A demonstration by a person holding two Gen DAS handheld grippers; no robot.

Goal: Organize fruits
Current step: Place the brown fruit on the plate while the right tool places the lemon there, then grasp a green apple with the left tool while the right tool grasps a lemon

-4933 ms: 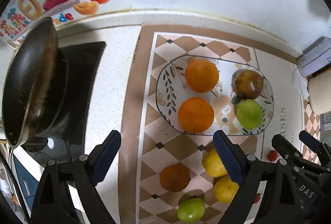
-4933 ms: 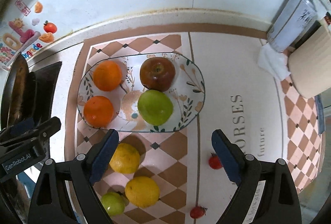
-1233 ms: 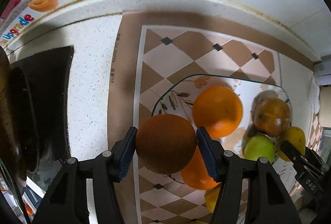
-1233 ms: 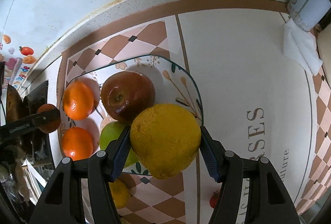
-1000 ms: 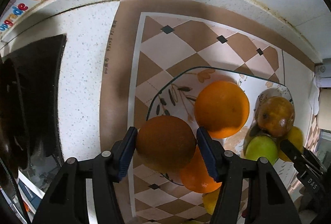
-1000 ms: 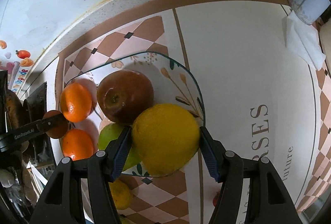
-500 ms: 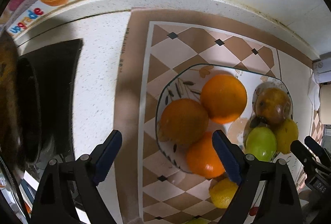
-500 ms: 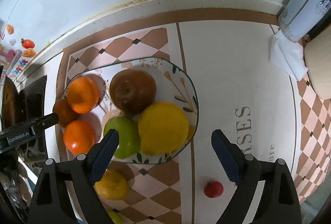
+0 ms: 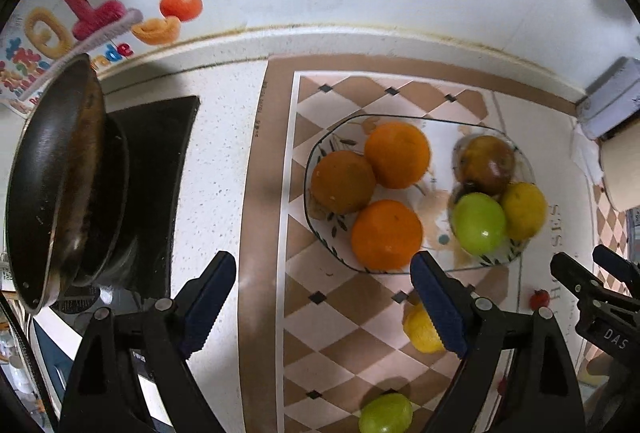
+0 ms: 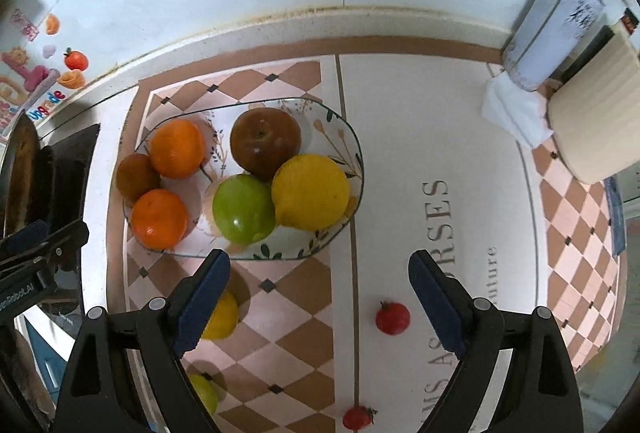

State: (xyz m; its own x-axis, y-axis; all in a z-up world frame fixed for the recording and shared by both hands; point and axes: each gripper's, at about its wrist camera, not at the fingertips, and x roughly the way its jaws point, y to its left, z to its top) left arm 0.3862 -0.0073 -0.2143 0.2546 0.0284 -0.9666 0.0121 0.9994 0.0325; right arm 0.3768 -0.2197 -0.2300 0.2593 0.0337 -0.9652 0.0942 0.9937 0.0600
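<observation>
A patterned glass plate (image 9: 320, 157) (image 10: 348, 141) on the checkered mat holds two oranges (image 9: 397, 155) (image 9: 386, 234), a darker orange (image 9: 343, 182) (image 10: 136, 177), a brown-red apple (image 10: 265, 143), a green apple (image 10: 243, 208) and a large lemon (image 10: 311, 191). On the mat in front lie a lemon (image 9: 420, 329) (image 10: 222, 317), a green fruit (image 9: 385, 413) (image 10: 204, 391) and two small red fruits (image 10: 393, 318) (image 10: 357, 418). My left gripper (image 9: 322, 303) is open and empty, near the plate's front left. My right gripper (image 10: 318, 303) is open and empty, before the plate's right end.
A dark pan (image 9: 52, 173) sits on a black hob (image 9: 156, 161) at the left. At the right stand a blue-white canister (image 10: 552, 21), a white cloth (image 10: 516, 109) and a beige roll (image 10: 596, 121). The wall runs along the back.
Both grippers let go of their fruit: the dark orange and the large lemon now lie on the plate. Both grippers have drawn back from the plate with jaws open.
</observation>
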